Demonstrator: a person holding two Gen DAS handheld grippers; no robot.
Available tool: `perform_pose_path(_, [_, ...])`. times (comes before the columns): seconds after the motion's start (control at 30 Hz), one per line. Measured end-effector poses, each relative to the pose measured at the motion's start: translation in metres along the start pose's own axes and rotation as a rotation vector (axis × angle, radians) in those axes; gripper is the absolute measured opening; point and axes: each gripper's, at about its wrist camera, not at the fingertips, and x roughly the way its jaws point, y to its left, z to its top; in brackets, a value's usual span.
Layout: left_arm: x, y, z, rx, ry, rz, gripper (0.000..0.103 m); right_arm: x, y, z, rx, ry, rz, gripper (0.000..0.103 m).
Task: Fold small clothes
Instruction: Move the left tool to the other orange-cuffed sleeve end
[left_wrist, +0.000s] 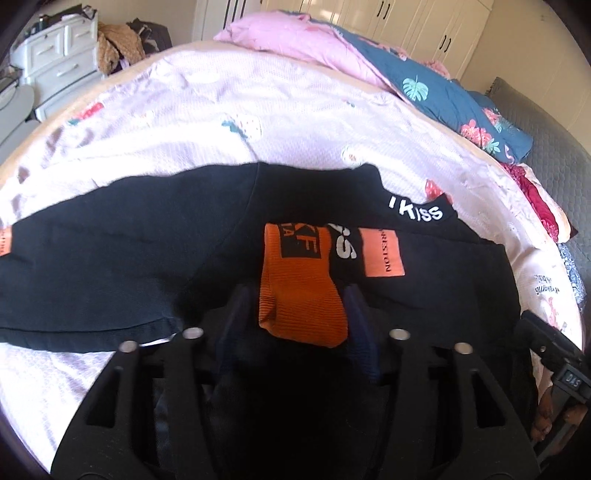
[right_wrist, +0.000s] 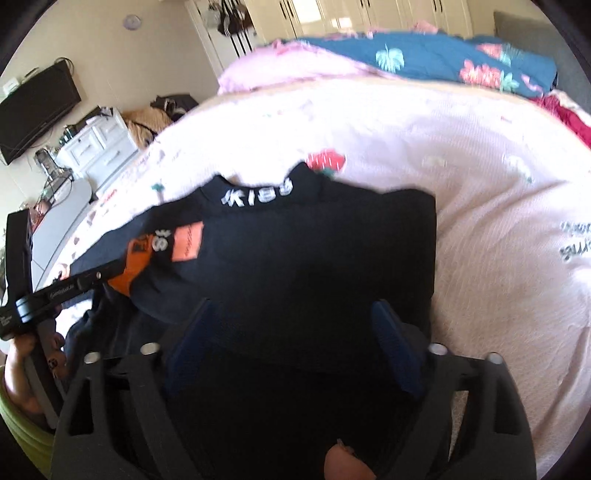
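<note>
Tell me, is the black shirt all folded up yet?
Not yet. Done: the black shirt lies on the pink bedspread with its orange-cuffed sleeve laid across the front. In hand: that cuff sits between the left gripper fingers, jaws apart; the right gripper stands wide open over the shirt. Left: the other sleeve still spreads sideways, and the body needs folding.

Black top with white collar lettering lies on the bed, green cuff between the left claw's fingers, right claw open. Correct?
Wrong on one point: the cuff is orange, not green, as the left wrist view shows. The rest holds: black top on the bed, cuff between the left claw's fingers, right claw open.
</note>
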Motion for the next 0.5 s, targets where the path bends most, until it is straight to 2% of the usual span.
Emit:
perform_pose_path(0.07, [-0.005, 0.0, -0.002, -0.003, -0.007, 0.002, 0.059, -0.005, 0.004, 0.002, -0.003, -0.027, 0.016, 0.093])
perform_pose_path(0.2, [-0.016, 0.002, -0.007, -0.014, -0.03, 0.03, 0.084, -0.012, 0.011, 0.003, -0.021, -0.07, 0.019, 0.098])
perform_pose_path(0.3, [-0.022, 0.005, -0.011, -0.025, -0.039, 0.045, 0.093, -0.016, 0.014, 0.003, -0.027, -0.094, 0.02, 0.098])
perform_pose_path(0.5, [-0.026, 0.014, -0.018, -0.042, -0.037, 0.095, 0.094, -0.021, 0.02, 0.002, -0.038, -0.111, 0.017, 0.098])
